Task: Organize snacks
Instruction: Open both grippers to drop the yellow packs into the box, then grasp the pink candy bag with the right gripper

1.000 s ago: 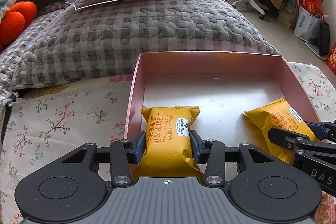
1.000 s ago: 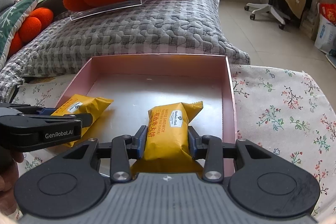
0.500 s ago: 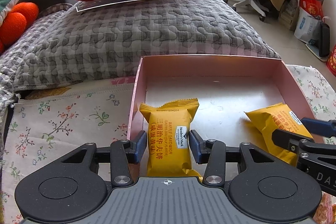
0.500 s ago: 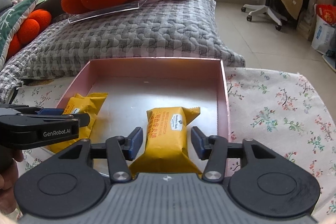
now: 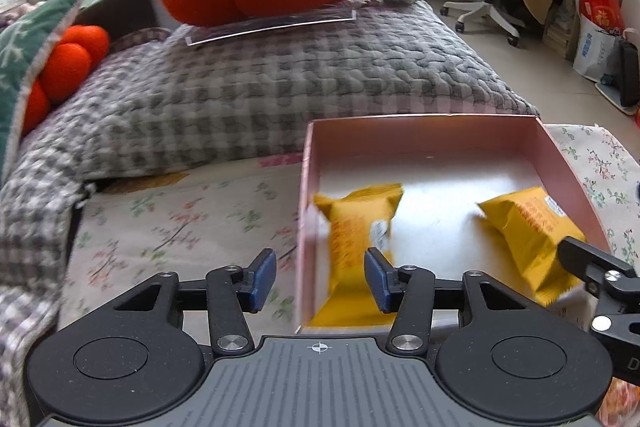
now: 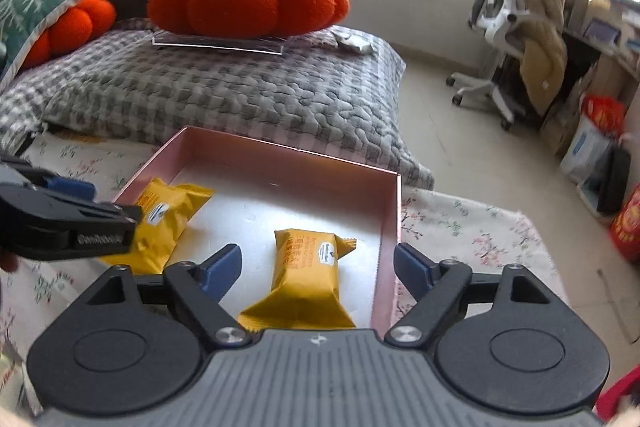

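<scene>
Two yellow snack packs lie in a shallow pink box (image 5: 552, 151) (image 6: 390, 227) on a floral cloth. The left pack (image 5: 354, 227) (image 6: 166, 215) rests by the box's left wall. My left gripper (image 5: 320, 273) hangs above the near left corner, its jaws opening, pads clear of the pack. The right pack (image 5: 528, 227) (image 6: 310, 269) lies near the right wall. My right gripper (image 6: 318, 267) is over it, jaws opening wide, touching nothing. Each gripper's finger shows at the edge of the other's view.
A grey checked quilt (image 5: 280, 87) rises right behind the box, with an orange pumpkin cushion (image 6: 244, 3) on a clear sheet. The floral cloth (image 5: 180, 215) spreads left and right of the box. An office chair (image 6: 508, 23) and bags stand on the floor at right.
Both grippers let go of their yellow packs, which now lie in the box. Both drew back and up; the right jaws spread wide, the left shifted leftward over the box wall.
</scene>
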